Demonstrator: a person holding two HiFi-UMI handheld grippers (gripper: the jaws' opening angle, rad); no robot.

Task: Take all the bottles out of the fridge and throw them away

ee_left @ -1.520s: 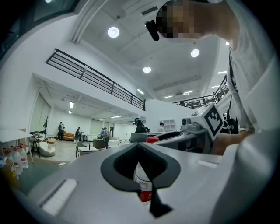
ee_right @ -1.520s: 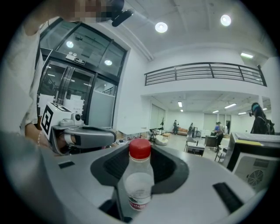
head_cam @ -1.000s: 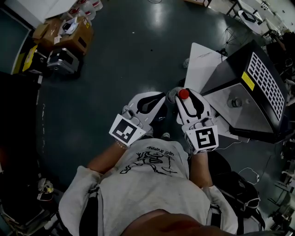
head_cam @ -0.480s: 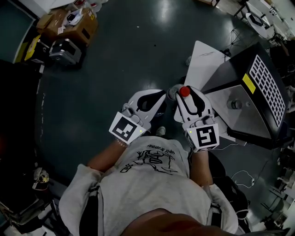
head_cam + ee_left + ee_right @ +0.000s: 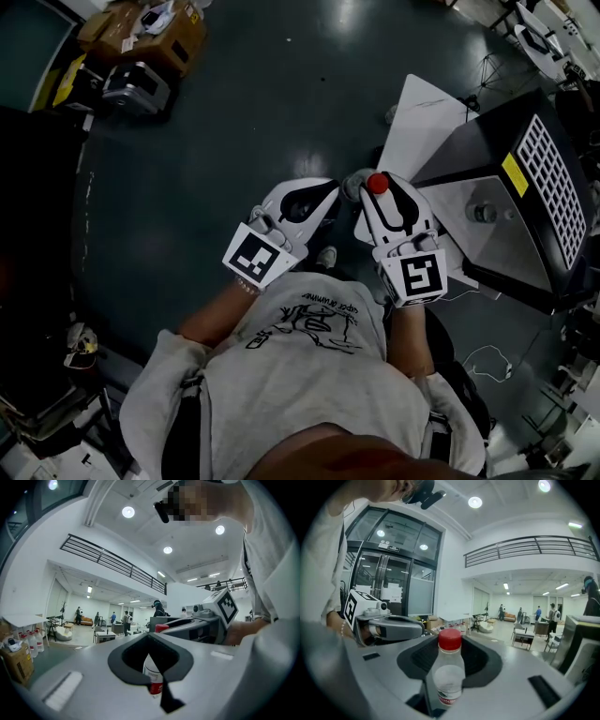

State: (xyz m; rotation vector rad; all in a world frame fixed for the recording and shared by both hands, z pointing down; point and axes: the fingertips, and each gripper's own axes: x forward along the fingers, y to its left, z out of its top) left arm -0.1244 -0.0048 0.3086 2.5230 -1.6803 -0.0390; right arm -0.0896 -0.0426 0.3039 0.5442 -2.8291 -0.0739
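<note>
A clear bottle with a red cap [image 5: 377, 184] stands upright between the jaws of my right gripper [image 5: 379, 195], which is shut on it. In the right gripper view the same bottle [image 5: 449, 679] fills the gap of that gripper [image 5: 451, 654]. My left gripper [image 5: 326, 194] hangs close beside it, on the left. Its own view shows a second clear bottle with a white and red label [image 5: 152, 679] pinched low between the jaws of the left gripper [image 5: 151, 657]; no cap shows. Both grippers are held in front of the person's chest.
A black appliance with a white grille [image 5: 548, 164] and a white panel [image 5: 420, 127] stands on the dark floor at the right. Cardboard boxes [image 5: 141, 28] and a grey case [image 5: 136, 86] lie at the upper left. Several people [image 5: 520, 613] stand far off in the hall.
Both grippers stay side by side with their bottles. The head view has shifted a little: the boxes and the black appliance have slid towards its top edge.
</note>
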